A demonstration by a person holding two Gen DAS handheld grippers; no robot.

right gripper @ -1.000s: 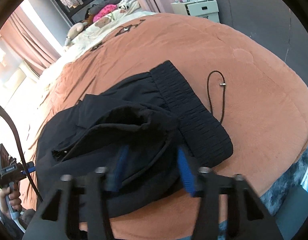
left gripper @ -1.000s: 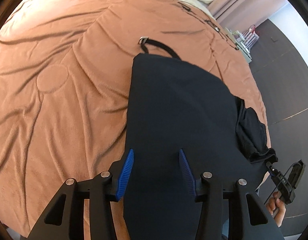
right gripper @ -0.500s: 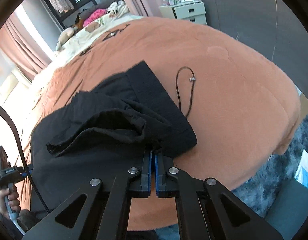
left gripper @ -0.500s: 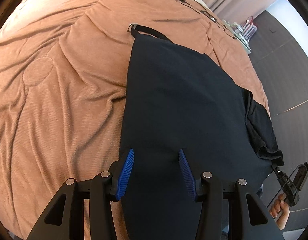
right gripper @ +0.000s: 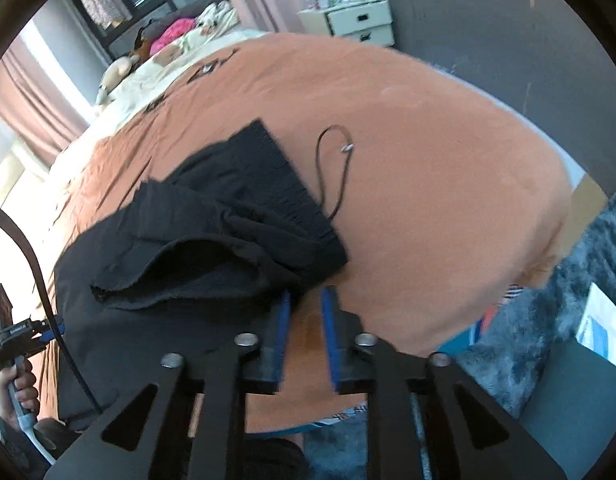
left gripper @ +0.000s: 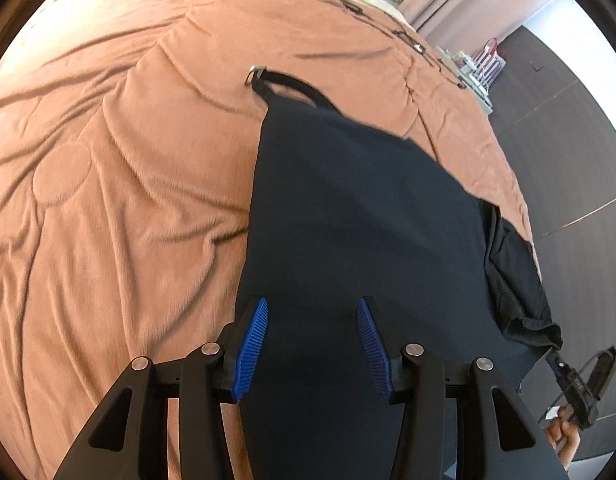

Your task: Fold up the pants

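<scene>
Pants [left gripper: 360, 248] lay flat on the bed [left gripper: 120, 184], one leg toward its far side. Nearest, the left gripper [left gripper: 312, 336] hung over them, jaws apart, empty. The right gripper [right gripper: 306, 322] had just been opening, nothing between its blades, beside the bunched waistband [right gripper: 268, 184]. That loose heap could slump and spoil the fold.

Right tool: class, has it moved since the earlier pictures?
Yes. The right tool has drawn back off the black pants toward the bed's near edge; its jaws have just been opening, and only the orange blanket shows between them.
</scene>
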